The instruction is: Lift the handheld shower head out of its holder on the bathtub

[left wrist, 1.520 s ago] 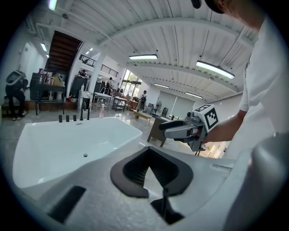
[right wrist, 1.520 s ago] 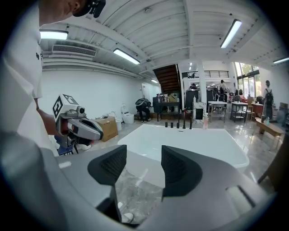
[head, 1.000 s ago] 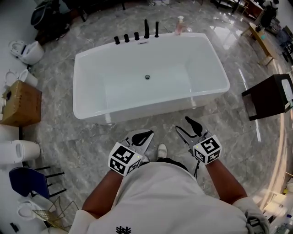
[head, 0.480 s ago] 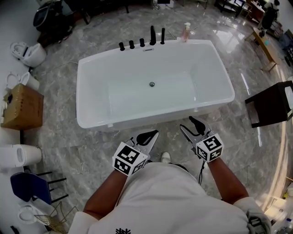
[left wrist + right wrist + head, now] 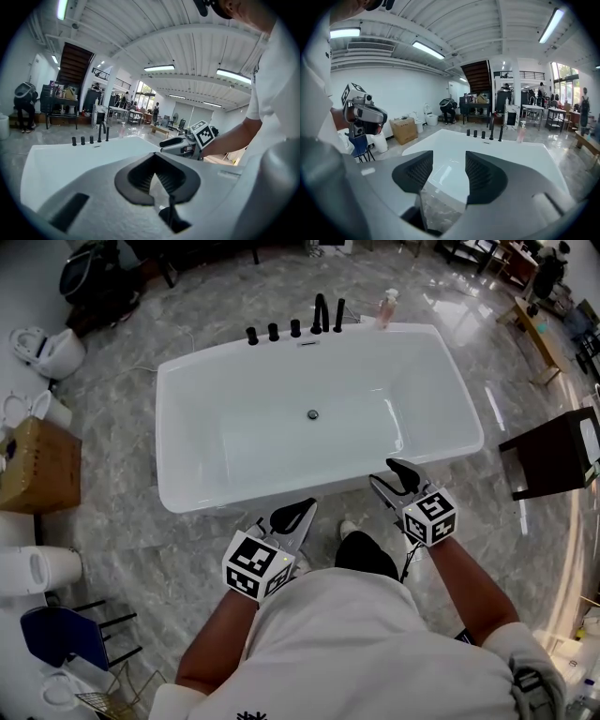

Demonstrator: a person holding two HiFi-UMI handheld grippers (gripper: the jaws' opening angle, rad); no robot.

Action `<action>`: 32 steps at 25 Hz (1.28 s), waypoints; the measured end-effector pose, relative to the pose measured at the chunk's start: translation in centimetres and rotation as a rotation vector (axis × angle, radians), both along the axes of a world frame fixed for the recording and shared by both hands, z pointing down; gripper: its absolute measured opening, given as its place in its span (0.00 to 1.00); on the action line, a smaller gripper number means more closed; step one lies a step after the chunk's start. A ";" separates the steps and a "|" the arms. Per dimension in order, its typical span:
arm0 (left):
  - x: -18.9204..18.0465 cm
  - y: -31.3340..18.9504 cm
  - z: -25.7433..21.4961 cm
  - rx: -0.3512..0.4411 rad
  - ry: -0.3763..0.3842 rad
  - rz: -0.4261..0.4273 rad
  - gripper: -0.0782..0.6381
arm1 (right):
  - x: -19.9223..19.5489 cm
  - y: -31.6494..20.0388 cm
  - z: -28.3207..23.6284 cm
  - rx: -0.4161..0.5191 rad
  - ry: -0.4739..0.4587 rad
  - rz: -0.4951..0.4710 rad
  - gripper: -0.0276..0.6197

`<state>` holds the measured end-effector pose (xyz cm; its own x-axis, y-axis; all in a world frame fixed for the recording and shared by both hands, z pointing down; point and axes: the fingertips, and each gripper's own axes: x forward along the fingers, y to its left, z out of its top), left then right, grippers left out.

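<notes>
The white bathtub (image 5: 178,493) fills the middle of the head view. On its far rim stands a row of black fittings: three knobs (image 5: 273,331), a curved spout (image 5: 322,310) and the straight handheld shower head (image 5: 339,314) upright in its holder. The shower head (image 5: 501,132) also shows far off in the right gripper view and in the left gripper view (image 5: 107,133). My left gripper (image 5: 298,510) hovers by the tub's near rim, shut and empty (image 5: 153,159). My right gripper (image 5: 389,476) reaches over the near rim, open, its jaws closing slightly with nothing between them (image 5: 449,161).
A pink bottle (image 5: 387,307) stands on the tub's far right corner. A dark stool (image 5: 553,442) is on the right. A cardboard box (image 5: 33,460), white toilets (image 5: 42,348) and a blue chair (image 5: 56,638) line the left. Marble floor surrounds the tub.
Both grippers have moved forward toward the tub's near rim as the person stepped closer. The right gripper now reaches over the rim; the tub sits lower in view.
</notes>
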<state>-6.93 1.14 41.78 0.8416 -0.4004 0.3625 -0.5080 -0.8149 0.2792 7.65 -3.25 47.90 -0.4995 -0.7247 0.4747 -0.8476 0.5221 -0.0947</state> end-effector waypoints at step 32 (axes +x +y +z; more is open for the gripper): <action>11.3 -22.9 4.7 -0.121 -0.163 -0.436 0.12 | 16.3 -47.0 15.0 -0.029 0.077 -0.168 0.37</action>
